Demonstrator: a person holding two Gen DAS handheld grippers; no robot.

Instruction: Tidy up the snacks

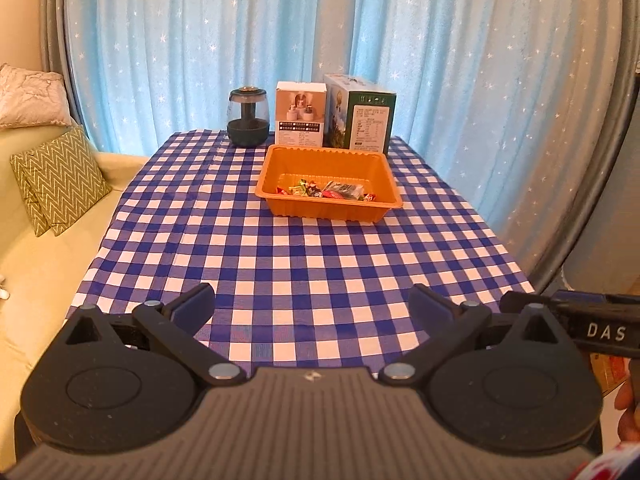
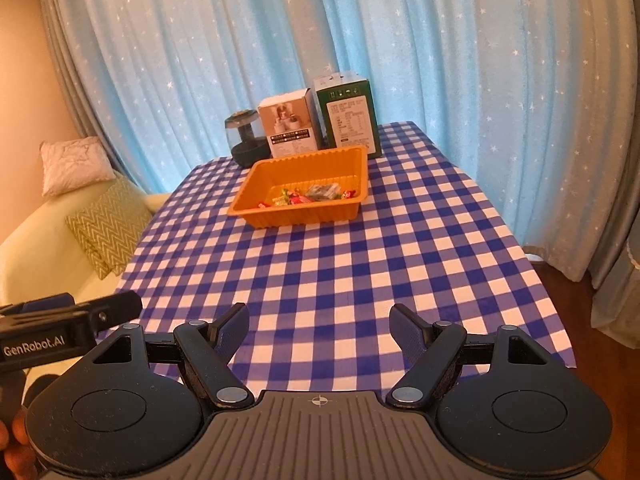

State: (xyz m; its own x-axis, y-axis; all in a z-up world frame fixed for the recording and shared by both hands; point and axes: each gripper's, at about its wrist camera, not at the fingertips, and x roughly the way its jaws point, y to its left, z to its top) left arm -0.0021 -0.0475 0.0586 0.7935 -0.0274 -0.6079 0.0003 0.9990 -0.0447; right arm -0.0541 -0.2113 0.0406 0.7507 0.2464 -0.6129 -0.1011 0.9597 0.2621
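In the left wrist view the left tool (image 1: 312, 308) fills the bottom of the frame, its fingers spread wide apart with only checked cloth between them. The right tool (image 2: 319, 326) looks the same in its own view: fingers apart, nothing held. Each tool also shows at the lower edge of the other's view, at lower right in the left view and lower left in the right.

The tabletop (image 1: 304, 264) is covered in blue and white check. The orange tray (image 1: 329, 204) sits just above the middle of the frame, well apart from both tools. The snacks (image 1: 326, 191), small bright wrapped pieces, lie heaped on the tray floor against its near wall.

Behind the tray, toward the top centre, stand a dark jar (image 1: 248, 118), a white box (image 1: 300, 114) and a green box (image 1: 366, 118) in a row, left to right. Blue starred curtains (image 1: 280, 24) hang behind. Cushions (image 1: 60, 184) lie on a sofa at left.
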